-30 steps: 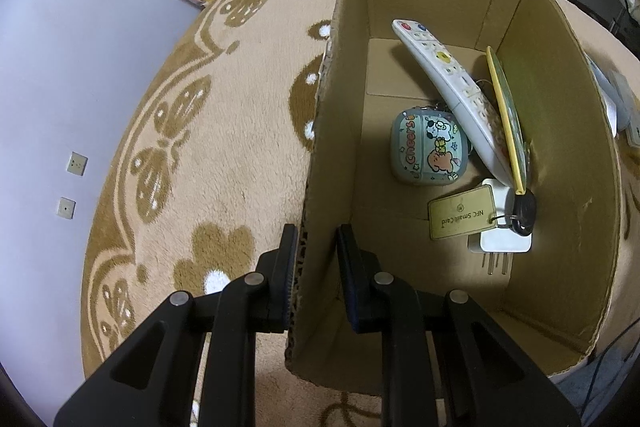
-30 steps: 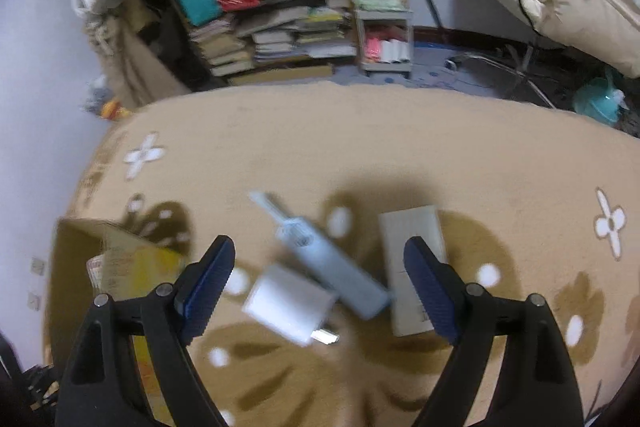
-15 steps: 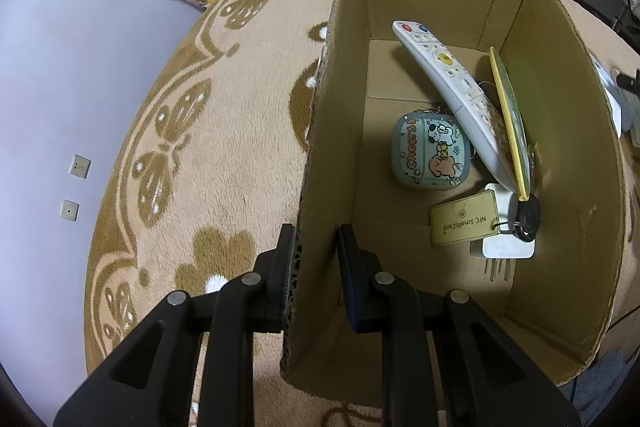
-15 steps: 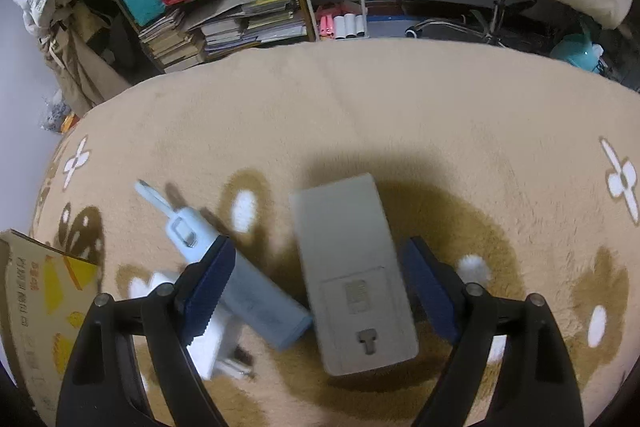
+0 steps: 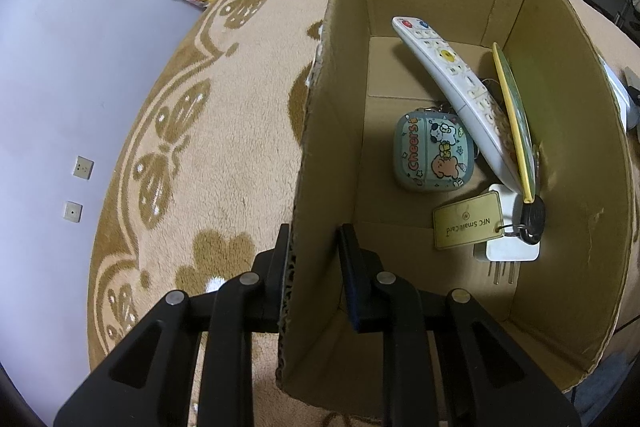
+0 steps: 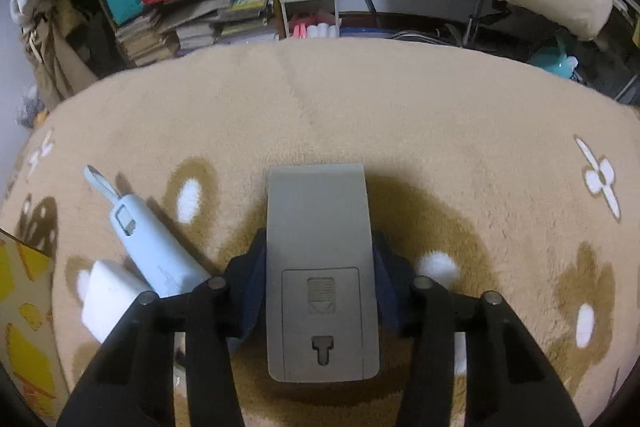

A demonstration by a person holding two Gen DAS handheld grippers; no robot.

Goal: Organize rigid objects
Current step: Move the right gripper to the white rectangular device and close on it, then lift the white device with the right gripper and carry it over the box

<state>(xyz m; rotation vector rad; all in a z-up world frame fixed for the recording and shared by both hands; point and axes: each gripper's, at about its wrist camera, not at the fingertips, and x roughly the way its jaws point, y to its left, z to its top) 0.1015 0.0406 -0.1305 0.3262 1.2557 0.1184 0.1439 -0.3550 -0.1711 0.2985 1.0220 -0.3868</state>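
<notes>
The right gripper (image 6: 320,287) is now closing its 2 fingers on the grey remote (image 6: 322,267), which is lying face-down on the rug (image 6: 400,115) — a pickup is starting. The left gripper (image 5: 314,267) is still clamping the cardboard box (image 5: 572,131) wall, beside the grey remote's spot.

The tongs hide part of the white charger (image 6: 110,303).

"NFC Smart Card" printed on the tan tag (image 5: 468,221) lying in the cardboard box (image 5: 576,131), with a small circled mark above the words, too small to tell; "Cheers!" written in red along the left edge of the teal cartoon pouch (image 5: 434,155) beside it; red characters on the yellow packaging (image 6: 20,307) at the right wrist view's left edge, unreadable
</notes>
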